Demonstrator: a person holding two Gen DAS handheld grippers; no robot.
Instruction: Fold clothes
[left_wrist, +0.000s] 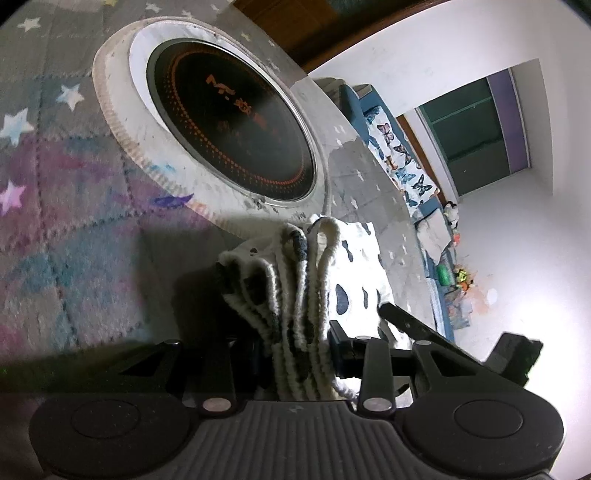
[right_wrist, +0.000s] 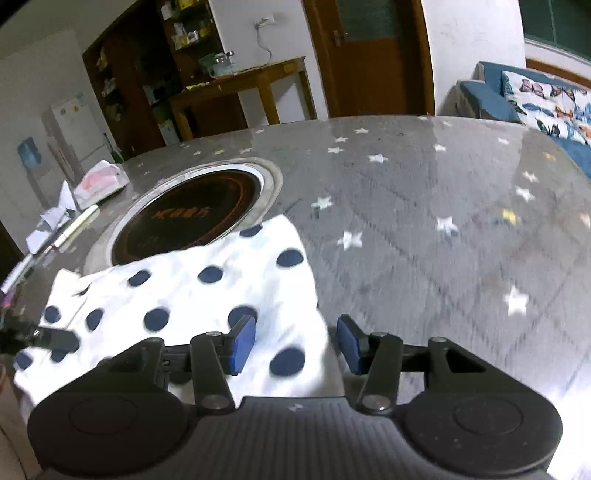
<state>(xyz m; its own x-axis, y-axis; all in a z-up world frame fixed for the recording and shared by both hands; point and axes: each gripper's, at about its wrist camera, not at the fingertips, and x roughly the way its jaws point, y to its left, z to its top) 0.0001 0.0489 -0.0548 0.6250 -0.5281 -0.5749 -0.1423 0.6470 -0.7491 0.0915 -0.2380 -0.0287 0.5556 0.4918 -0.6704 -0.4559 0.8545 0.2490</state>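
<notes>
A white garment (right_wrist: 192, 295) with dark blue polka dots lies loosely folded, its layered edges bunched together.

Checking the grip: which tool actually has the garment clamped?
The left tool: several layers of the polka-dot garment are pinched in it. The right tool stands open.

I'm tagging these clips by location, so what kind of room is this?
Most likely a home living and dining area. A round table with a built-in cooktop fills the foreground, with a blue sofa and butterfly-print cushion behind it, and a fridge at the far left.
</notes>
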